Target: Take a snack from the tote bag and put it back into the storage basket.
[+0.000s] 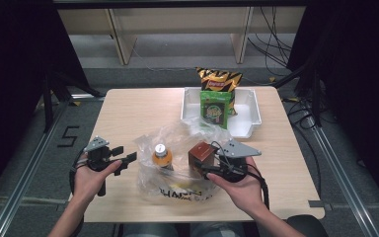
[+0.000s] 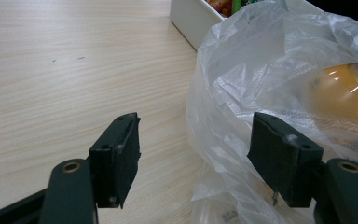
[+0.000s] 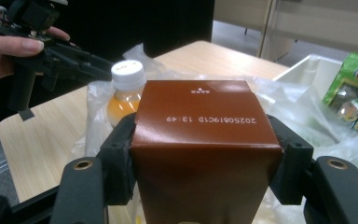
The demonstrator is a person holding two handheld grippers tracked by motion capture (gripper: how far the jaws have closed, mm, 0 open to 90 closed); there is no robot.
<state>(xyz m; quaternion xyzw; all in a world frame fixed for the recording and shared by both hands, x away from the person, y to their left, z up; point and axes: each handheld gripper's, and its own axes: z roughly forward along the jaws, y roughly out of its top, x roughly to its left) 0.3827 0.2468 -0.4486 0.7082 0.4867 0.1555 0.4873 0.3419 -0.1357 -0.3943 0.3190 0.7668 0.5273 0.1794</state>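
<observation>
Brown carton (image 3: pixel 205 149) clamped in right tool (image 3: pixel 205 161) over plastic bag (image 1: pixel 177 190) holding juice bottle (image 1: pixel 161 155), left tool (image 2: pixel 193 161) wide, snacks in white tray (image 1: pixel 249 116)

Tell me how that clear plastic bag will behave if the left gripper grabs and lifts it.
The plastic bag looks thin and crinkled, so it will probably bunch and sag. The bottle standing inside may tip. The open left gripper has film at one pad only, so the glossy film might slip.
</observation>
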